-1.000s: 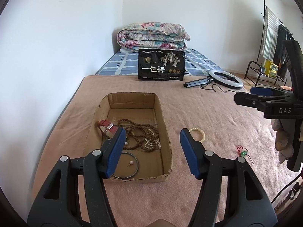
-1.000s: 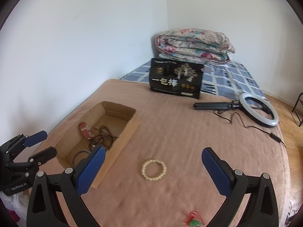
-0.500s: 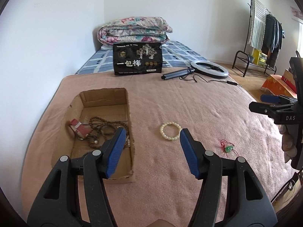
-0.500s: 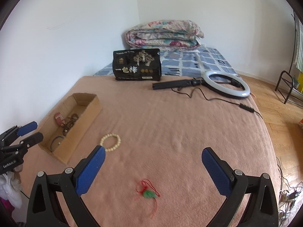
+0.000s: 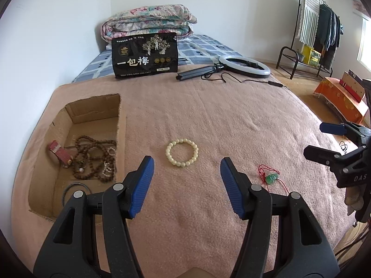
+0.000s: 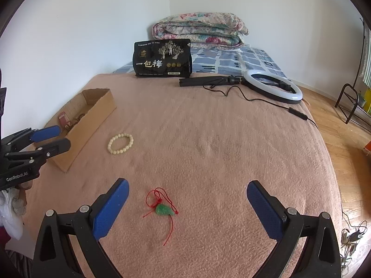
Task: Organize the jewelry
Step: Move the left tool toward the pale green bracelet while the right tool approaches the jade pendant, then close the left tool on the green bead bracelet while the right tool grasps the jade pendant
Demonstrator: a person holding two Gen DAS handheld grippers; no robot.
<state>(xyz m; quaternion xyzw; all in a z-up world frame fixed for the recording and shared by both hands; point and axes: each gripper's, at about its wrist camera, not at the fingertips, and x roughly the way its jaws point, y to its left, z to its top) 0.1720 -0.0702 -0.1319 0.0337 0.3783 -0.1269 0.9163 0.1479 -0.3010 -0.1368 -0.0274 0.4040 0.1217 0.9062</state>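
A cream bead bracelet (image 5: 182, 153) lies on the pink blanket, just ahead of my open, empty left gripper (image 5: 186, 169); it also shows in the right wrist view (image 6: 120, 143). A green pendant on a red cord (image 6: 163, 209) lies just ahead of my open, empty right gripper (image 6: 187, 199), nearer its left finger; in the left wrist view the pendant (image 5: 271, 178) lies to the right. A cardboard box (image 5: 69, 115) at left holds brown bead strands (image 5: 92, 159), a red strap and a dark ring.
A black snack bag (image 5: 145, 55) stands at the back of the blanket, with a ring light (image 5: 245, 66) and its cable beside it. A folded quilt (image 5: 148, 23) lies behind. A clothes rack (image 5: 317, 30) stands on the floor at right.
Both grippers have swung right, away from the box. The left one now faces the cream bracelet; the right one now faces the green pendant. Both stay open.
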